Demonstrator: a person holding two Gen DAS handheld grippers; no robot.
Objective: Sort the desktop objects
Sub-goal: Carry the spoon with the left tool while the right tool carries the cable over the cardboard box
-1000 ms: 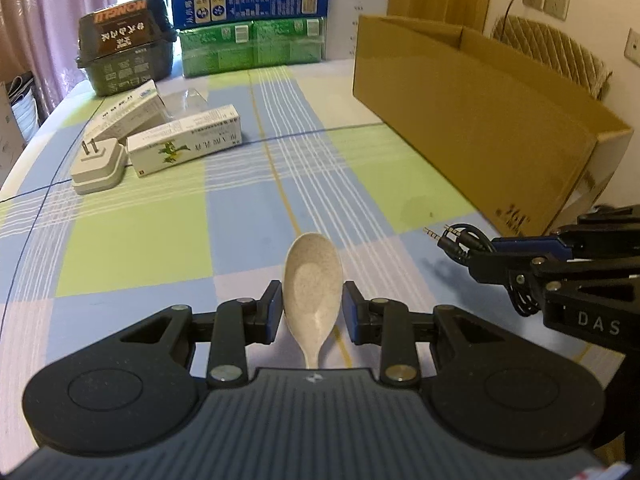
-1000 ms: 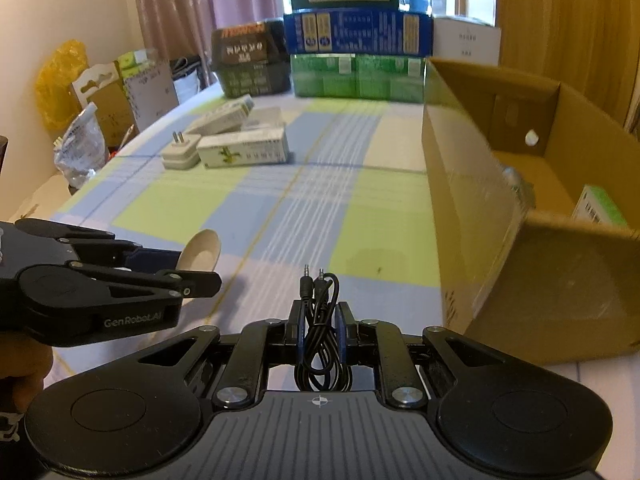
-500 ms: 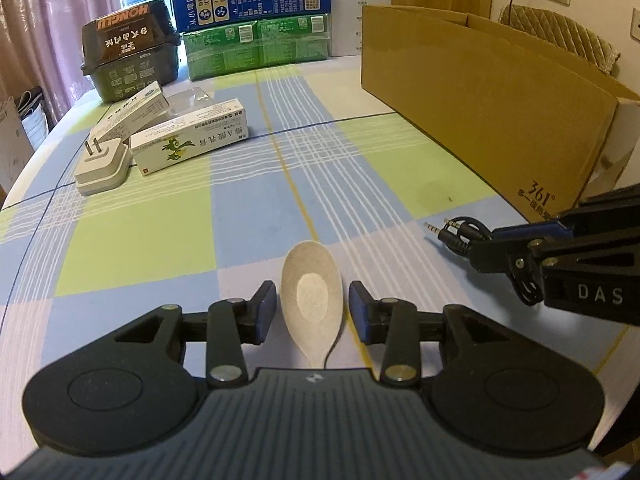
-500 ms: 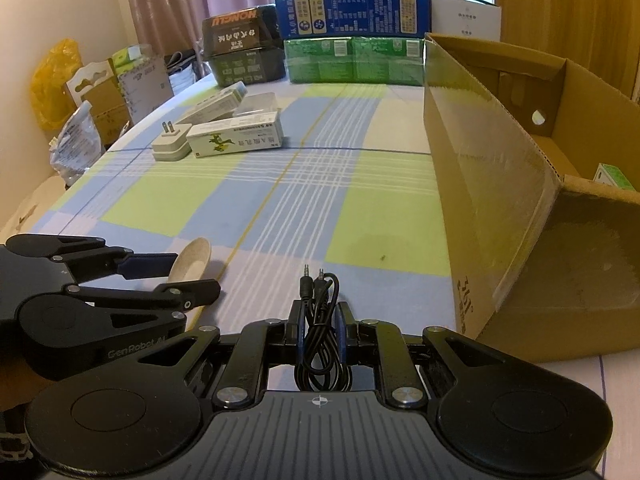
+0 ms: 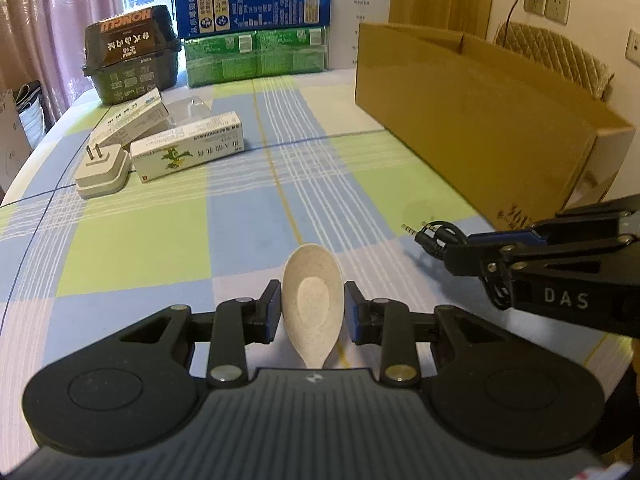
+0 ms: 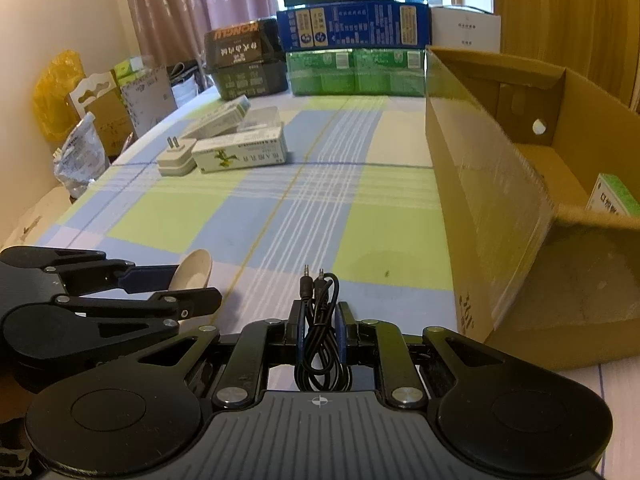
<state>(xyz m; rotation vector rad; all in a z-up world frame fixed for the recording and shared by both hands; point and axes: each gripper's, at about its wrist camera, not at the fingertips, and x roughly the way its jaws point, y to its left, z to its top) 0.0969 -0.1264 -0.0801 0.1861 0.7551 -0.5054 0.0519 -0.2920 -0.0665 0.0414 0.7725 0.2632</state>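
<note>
Soft window daylight from behind, warm cast, fisheye-bent edges, motion-blurred cardboard box (image 6: 500, 184).

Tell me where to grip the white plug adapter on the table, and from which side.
Grip the white plug adapter across its two long flat sides, coming from above. Its body lies flat with the prongs pointing away; the medicine box crowds its right side, so spacing is tight.

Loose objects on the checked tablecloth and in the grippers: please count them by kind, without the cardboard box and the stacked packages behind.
Medicine boxes: 2
Plug adapter: 1
Clear plastic tray: 1
Spoon: 1
Audio cable: 1
Total: 6
</note>
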